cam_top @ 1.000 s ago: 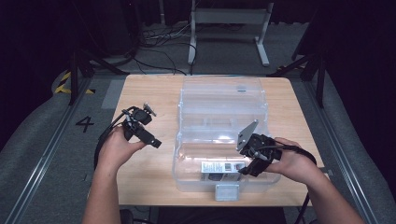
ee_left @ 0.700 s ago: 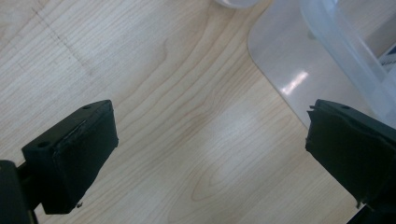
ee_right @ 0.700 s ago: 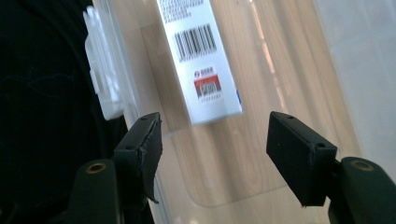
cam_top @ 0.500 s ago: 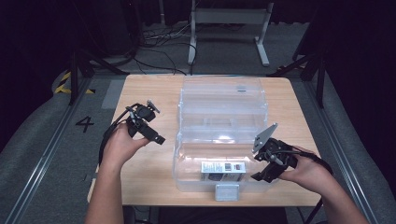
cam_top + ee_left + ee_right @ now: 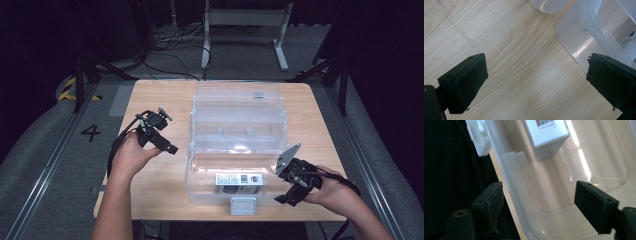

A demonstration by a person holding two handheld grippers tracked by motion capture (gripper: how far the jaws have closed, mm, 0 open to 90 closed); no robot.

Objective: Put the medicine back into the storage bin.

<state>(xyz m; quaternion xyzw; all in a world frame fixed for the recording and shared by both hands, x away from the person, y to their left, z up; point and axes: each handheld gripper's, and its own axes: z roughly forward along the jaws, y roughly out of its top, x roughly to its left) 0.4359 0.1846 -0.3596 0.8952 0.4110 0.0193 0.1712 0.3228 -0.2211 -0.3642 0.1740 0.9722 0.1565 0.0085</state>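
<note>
Dark studio floor w/ painted numeral "4" (image 5: 90, 132) left of light wooden table (image 5: 150, 197). High view: clear plastic storage box (image 5: 235, 172) at table centre, lid open toward back, small white labelled carton (image 5: 239, 180) inside near front wall. Left gripper (image 5: 172, 149) hovering beside box, jaws apart, nothing held. Right gripper (image 5: 289, 200) at front right corner of box, jaws just been opening.

Left gripper view: jaws wide over bare wood, box corner (image 5: 584, 32) ahead.

Right gripper view: box front rim (image 5: 509, 185) passing between separated jaws, pads not pressing. Barcode on carton (image 5: 546, 132), text too blurred to read.

Probably best to back off straight along rim, w/o dragging box.
</note>
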